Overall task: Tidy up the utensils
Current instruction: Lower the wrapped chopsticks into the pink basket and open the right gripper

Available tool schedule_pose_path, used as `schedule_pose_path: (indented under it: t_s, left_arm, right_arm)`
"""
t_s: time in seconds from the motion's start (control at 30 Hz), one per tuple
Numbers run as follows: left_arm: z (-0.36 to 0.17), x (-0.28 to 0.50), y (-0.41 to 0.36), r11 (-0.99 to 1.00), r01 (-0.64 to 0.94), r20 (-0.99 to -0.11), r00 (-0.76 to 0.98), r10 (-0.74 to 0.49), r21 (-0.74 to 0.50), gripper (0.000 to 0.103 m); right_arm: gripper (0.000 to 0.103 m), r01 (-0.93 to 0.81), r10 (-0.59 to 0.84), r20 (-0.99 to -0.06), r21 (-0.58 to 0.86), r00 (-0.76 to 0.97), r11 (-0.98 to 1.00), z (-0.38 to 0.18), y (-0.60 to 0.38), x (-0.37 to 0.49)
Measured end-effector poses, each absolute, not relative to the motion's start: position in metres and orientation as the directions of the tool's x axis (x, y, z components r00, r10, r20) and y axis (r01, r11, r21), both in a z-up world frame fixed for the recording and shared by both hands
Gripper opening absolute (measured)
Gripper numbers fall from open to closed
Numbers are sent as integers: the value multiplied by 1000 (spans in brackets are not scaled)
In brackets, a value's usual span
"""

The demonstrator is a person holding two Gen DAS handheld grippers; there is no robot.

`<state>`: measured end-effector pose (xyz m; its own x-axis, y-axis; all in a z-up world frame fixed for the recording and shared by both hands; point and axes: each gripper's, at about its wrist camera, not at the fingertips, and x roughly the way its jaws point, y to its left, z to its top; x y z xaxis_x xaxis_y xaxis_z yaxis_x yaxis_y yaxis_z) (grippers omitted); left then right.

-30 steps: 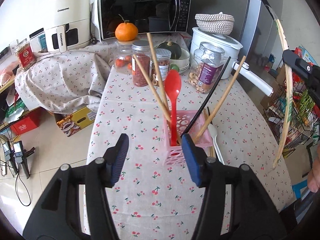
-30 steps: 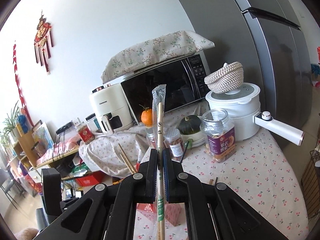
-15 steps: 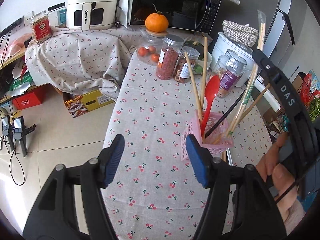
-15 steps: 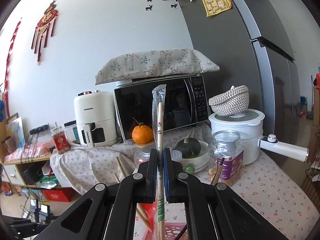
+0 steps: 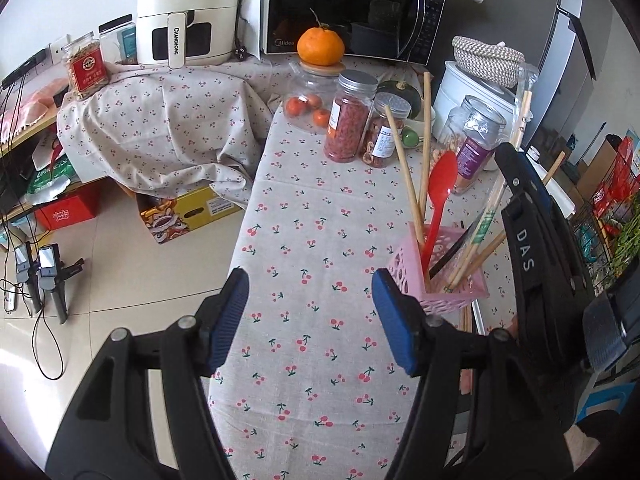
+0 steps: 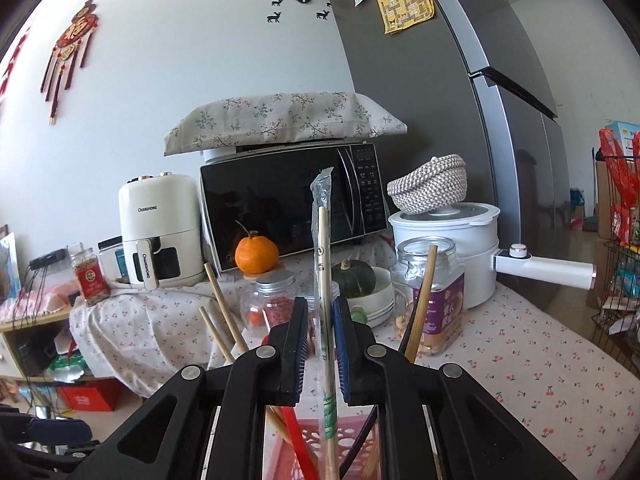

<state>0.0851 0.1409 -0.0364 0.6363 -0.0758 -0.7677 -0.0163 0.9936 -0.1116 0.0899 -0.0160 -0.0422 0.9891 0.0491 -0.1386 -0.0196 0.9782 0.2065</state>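
A pink perforated holder (image 5: 444,276) stands on the cherry-print table. It holds a red spoon (image 5: 440,192), wooden chopsticks (image 5: 404,168) and a dark stick. My right gripper (image 6: 321,336) is right above the holder (image 6: 316,440); its jaws stand slightly apart around wrapped chopsticks (image 6: 325,280), whose lower end is in the holder. The wrapped chopsticks also show in the left wrist view (image 5: 492,208). My left gripper (image 5: 308,312) is open and empty, just left of the holder. More utensils (image 5: 466,320) lie on the table behind the holder.
Jars (image 5: 350,120), a rice cooker (image 5: 472,96), a microwave (image 5: 352,4), an air fryer (image 5: 184,12) and an orange (image 5: 320,46) crowd the table's far end. A fridge (image 6: 460,100) stands at right. The floor (image 5: 120,280) lies left of the table's edge.
My right gripper has lowered the wrapped chopsticks into the pink holder and its jaws have parted slightly. My left gripper has shifted left, away from the holder.
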Motion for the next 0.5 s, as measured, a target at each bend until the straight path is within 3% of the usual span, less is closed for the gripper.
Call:
schedule_pose_path:
  t_s: [0.1, 0.27, 0.5]
  left_arm:
    - [-35, 84, 139, 994, -17, -766, 639, -72, -108, 66]
    - [-33, 80, 131, 993, -4, -763, 640, -89, -119, 73]
    - [-40, 76, 113, 992, 37, -772, 625, -117, -120, 84]
  right_arm:
    - [34, -48, 80, -143, 214, 987, 976, -34, -19, 80]
    - [36, -83, 110, -163, 164, 981, 983, -9, -28, 67]
    - [56, -75, 111, -249, 149, 962, 986, 18, -78, 47]
